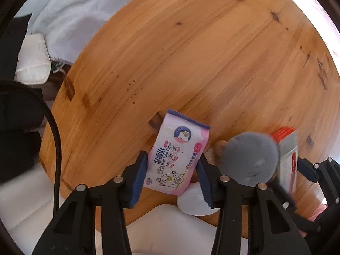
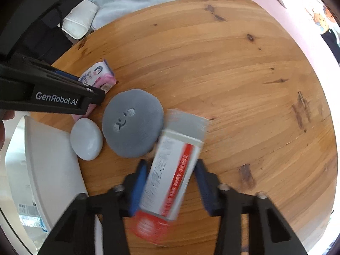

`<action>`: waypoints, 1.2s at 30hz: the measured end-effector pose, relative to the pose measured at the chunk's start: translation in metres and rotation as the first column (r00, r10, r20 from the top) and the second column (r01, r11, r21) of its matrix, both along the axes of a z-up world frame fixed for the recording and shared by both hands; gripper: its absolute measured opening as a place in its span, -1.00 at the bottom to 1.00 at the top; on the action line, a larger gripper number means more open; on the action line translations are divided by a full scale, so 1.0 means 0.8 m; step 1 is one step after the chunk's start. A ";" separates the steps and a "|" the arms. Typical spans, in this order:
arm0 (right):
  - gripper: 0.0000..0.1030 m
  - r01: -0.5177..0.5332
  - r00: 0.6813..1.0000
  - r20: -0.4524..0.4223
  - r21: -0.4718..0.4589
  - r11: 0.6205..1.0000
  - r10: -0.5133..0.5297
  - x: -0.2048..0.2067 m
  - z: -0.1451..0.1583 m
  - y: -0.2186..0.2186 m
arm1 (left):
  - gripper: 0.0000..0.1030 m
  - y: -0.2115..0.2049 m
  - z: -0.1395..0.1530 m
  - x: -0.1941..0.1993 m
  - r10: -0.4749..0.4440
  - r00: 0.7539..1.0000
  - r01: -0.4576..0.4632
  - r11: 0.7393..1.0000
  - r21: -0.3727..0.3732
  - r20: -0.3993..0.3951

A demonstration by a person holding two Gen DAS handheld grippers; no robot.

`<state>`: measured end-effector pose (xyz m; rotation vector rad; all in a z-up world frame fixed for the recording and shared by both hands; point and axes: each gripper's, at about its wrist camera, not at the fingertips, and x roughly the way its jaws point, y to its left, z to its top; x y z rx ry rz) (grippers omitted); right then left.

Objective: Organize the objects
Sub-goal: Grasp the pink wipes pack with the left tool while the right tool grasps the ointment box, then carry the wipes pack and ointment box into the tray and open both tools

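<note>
At the lower centre of the left wrist view, the left gripper [image 1: 172, 177] clamps a pink-and-white pack of moist toilet paper [image 1: 176, 155] between its blue pads, above the round wooden table [image 1: 191, 53]. In the right wrist view the right gripper [image 2: 170, 184] grasps a blurred white-and-red tube [image 2: 170, 174] at lower centre, its flat end pointing toward the upper right of the frame. A grey plush round with a stitched face [image 2: 132, 126] lies just left of the tube, with a white oval soap-like object [image 2: 86, 139] just beside it at the table's left edge, and a white container [image 2: 48, 165] sits at the lower left.
</note>
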<state>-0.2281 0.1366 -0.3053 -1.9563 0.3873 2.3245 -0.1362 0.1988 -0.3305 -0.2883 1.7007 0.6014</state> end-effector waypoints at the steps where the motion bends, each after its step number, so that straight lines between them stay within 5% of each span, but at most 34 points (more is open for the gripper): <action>1: -0.32 -0.001 1.000 -0.001 -0.011 1.000 0.001 0.002 0.000 0.003 | -0.11 -0.003 0.003 0.002 -0.013 1.000 0.013 1.000 0.012 0.001; 9: -0.32 0.035 0.998 -0.046 -0.079 0.996 -0.039 0.021 0.023 0.037 | -0.14 -0.017 0.036 0.002 -0.061 0.997 0.058 0.996 0.072 0.048; 17: -0.32 0.062 0.987 -0.138 -0.116 0.991 -0.078 0.054 0.085 0.066 | -0.14 -0.035 0.124 -0.008 -0.071 0.985 0.050 0.989 0.137 0.155; 28: -0.32 -0.014 0.941 -0.338 -0.141 0.990 -0.035 0.093 0.208 0.009 | -0.14 -0.083 0.248 -0.094 -0.016 0.945 -0.048 0.981 0.186 0.327; 36: -0.32 -0.156 0.873 -0.479 -0.100 0.983 0.090 0.128 0.275 -0.060 | -0.14 -0.111 0.301 -0.175 0.091 0.906 -0.183 0.964 0.191 0.413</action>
